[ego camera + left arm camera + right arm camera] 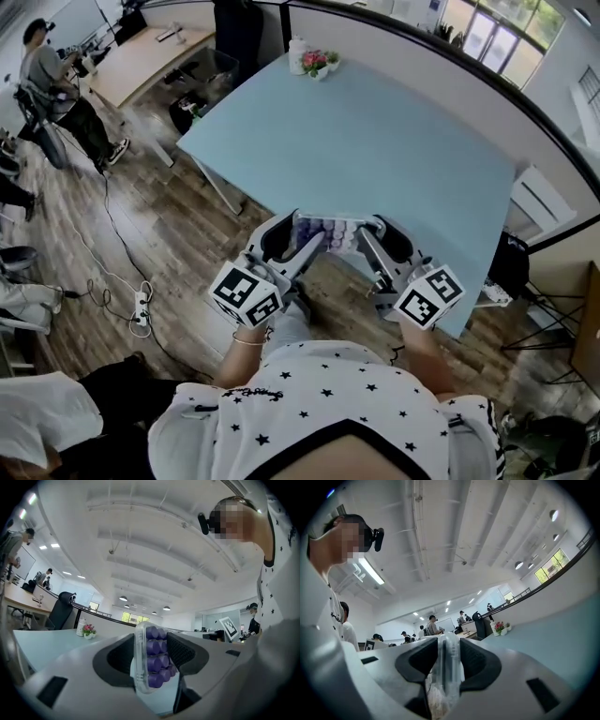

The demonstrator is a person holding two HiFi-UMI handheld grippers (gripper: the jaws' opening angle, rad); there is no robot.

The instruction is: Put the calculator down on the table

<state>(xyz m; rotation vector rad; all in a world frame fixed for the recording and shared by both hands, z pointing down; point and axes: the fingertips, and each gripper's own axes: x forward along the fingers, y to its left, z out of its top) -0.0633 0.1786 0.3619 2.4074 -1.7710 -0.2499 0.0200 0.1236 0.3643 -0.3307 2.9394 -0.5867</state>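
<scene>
The calculator [330,232] has a clear case and purple keys. It hangs between my two grippers, just over the near edge of the light blue table [375,141]. My left gripper [309,236] is shut on its left end. In the left gripper view the calculator [153,660] stands on edge with the pads of the left gripper [151,654] pressed on both faces. My right gripper [364,234] is shut on the other end. In the right gripper view the calculator [449,667] shows edge-on, clamped between the jaws of the right gripper [449,660].
A small flower pot and a white container [314,63] stand at the table's far edge. A partition wall [422,56] runs behind the table. To the left are wood floor with a power strip [142,307], another desk [141,56] and a standing person [56,84].
</scene>
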